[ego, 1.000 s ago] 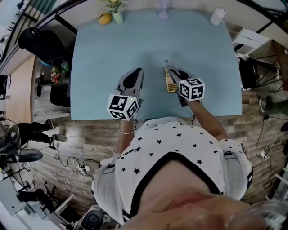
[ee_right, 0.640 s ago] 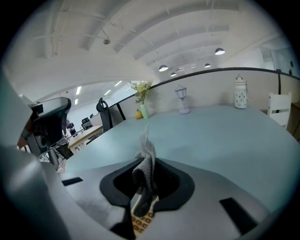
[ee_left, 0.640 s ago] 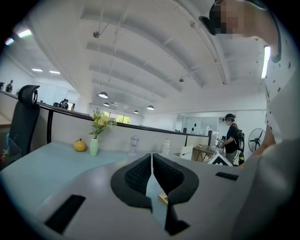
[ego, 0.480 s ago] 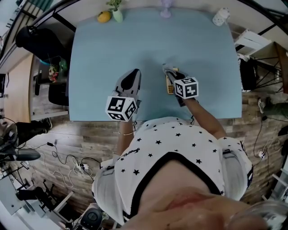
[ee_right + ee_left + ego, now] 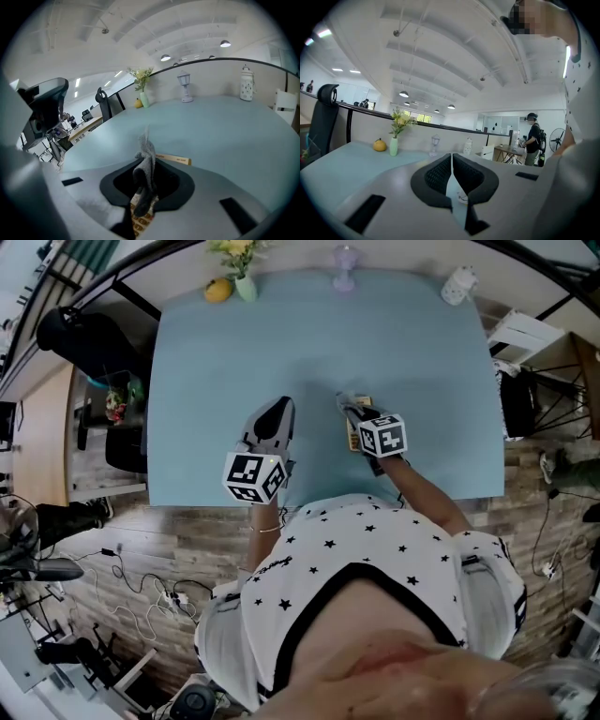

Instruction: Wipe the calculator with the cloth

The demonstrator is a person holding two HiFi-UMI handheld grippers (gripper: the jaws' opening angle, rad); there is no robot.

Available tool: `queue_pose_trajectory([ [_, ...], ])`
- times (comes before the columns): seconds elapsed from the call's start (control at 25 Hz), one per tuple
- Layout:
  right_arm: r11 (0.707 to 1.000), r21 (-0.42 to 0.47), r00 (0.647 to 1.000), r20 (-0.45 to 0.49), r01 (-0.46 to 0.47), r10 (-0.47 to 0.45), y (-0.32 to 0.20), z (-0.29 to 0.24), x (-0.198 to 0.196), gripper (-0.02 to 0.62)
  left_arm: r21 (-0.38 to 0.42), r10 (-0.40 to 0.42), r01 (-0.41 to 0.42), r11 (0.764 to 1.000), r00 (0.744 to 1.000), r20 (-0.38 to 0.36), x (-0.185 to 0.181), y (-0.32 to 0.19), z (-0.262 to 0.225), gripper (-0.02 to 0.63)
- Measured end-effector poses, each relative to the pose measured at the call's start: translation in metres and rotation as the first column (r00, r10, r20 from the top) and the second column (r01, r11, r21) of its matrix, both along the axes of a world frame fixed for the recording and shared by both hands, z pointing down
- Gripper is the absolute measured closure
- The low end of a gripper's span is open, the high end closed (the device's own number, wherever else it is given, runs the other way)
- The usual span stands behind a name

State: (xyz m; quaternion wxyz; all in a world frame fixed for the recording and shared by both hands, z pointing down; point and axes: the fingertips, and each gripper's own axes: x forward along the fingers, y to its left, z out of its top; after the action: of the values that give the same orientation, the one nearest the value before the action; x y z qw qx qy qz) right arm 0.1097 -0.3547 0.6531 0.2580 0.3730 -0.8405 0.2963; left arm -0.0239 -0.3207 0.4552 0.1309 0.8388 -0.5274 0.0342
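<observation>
A yellow calculator (image 5: 354, 424) lies flat on the pale blue table (image 5: 234, 352), right of centre near the front. My right gripper (image 5: 353, 409) hangs just over it, shut on a grey cloth (image 5: 146, 161) that sticks up between the jaws. In the right gripper view the calculator's keys (image 5: 140, 215) show under the cloth and its far end (image 5: 174, 160) pokes out beyond the jaws. My left gripper (image 5: 277, 412) rests to the calculator's left, shut with nothing held. In the left gripper view its jaws meet over the bare table (image 5: 356, 157).
Along the table's far edge stand a yellow fruit (image 5: 217, 290), a vase of flowers (image 5: 242, 270), a small glass lamp (image 5: 344, 266) and a white lantern (image 5: 457, 283). A black chair (image 5: 89, 334) is off the table's left side. Cables lie on the wooden floor.
My right gripper with the cloth has slid a little left and further away along the calculator. The left gripper has barely moved.
</observation>
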Motion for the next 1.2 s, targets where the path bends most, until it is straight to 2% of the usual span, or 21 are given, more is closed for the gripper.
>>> queue_pose_trajectory([
  [0.24,1.0,-0.006,1.0,0.013,-0.019,0.019,-0.005,-0.001,0.004,0.537,0.003,0.003,-0.003,1.0,1.0,0.006,0.001,-0.002,-0.003,0.571],
  [0.6,0.993,-0.01,0.993,0.022,-0.115,0.116,-0.017,0.001,0.033,0.537,0.0,0.031,-0.031,1.0,0.999,0.02,0.007,0.0,-0.005,0.571],
  [0.92,0.976,-0.018,0.976,0.025,-0.217,0.217,-0.016,0.005,0.066,0.537,0.001,0.07,-0.07,0.998,0.997,0.024,0.019,0.003,-0.008,0.571],
  [1.2,0.97,-0.019,0.97,-0.003,-0.242,0.242,-0.01,0.013,0.076,0.537,0.003,0.074,-0.074,0.997,0.997,0.023,0.019,0.008,-0.008,0.571],
])
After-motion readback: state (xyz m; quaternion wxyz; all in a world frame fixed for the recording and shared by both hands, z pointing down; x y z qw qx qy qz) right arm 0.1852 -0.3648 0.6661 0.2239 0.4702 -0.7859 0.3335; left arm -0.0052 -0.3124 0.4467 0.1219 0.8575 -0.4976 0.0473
